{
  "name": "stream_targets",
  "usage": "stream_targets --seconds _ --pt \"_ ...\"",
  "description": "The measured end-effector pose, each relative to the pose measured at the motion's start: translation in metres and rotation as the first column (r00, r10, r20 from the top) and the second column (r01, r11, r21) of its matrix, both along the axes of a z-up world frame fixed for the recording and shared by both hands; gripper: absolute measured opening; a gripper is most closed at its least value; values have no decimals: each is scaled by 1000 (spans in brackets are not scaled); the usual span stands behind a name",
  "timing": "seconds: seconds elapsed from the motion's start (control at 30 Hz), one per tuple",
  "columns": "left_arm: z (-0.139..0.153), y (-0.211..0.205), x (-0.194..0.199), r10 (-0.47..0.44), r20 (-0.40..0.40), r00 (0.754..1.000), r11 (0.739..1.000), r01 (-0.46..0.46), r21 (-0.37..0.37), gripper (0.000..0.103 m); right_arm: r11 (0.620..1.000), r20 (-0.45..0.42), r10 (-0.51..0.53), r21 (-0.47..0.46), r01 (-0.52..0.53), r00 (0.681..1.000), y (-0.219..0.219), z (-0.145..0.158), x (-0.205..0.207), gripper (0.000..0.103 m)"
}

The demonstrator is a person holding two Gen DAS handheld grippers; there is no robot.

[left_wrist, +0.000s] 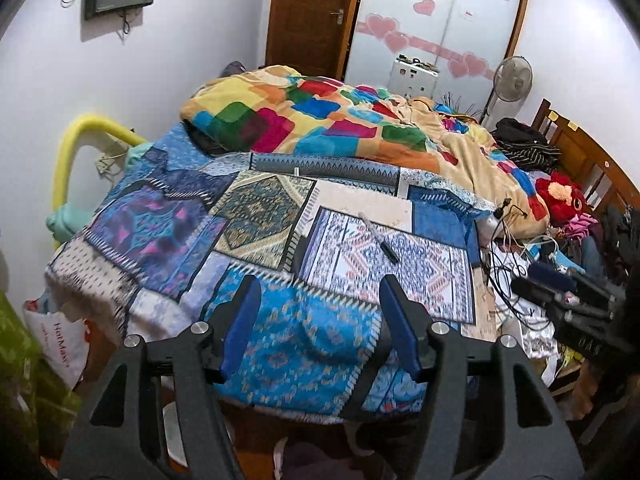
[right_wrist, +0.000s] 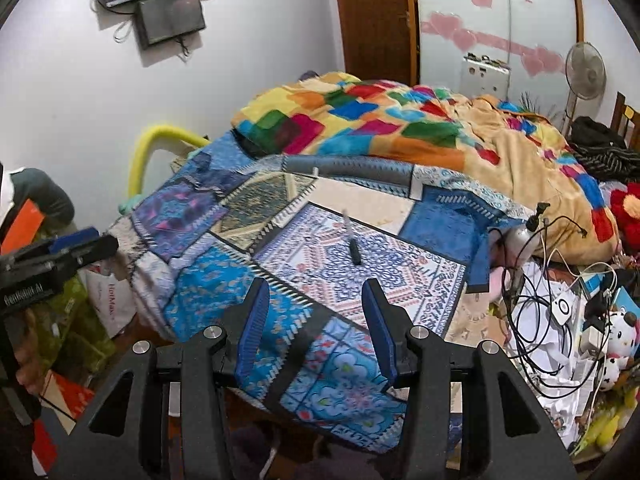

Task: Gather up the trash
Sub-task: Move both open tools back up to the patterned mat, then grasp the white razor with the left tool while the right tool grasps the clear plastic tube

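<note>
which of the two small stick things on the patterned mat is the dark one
The black stick, the nearer and shorter of the two on the blue-and-red patterned mat. The pale stick lies just beyond it, farther from the open right gripper.

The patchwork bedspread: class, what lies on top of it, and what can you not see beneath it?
On the patchwork bedspread lie a small dark stick-like object and, further back, the colourful blanket. What lies beneath the bedspread is covered.
</note>
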State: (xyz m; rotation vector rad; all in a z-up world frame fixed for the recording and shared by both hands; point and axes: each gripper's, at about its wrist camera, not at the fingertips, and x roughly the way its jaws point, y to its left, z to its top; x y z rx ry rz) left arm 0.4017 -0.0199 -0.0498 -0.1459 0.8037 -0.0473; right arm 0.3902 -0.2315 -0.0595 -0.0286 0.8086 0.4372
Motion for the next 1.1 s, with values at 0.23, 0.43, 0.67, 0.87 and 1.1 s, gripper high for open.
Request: stream_targets --seconds 0.23,0.43,0.67,0.87,1.1 --pt "-27 6 92 -26 -1 1000 999 26 -27 61 998 -32 -15 -59 13 999 7 -35 45 45" --pt "-70 14 182 -62 -5 998 998 62 -25 61 996 -76 -22 -90 15 997 28 -81 95 44" --pt "-134 28 280 -55 -92 994 998 52 -36 61 991 -137 -26 -134 7 990 56 -146 166 31" --pt "-164 29 335 -55 -182 982 996 40 -85 59 991 -199 18 -129 -45 980 59 -163 181 12" --pt "-187 27 400 -39 -265 963 996 15 -93 39 993 -215 19 -109 -44 976 45 -155 177 10"
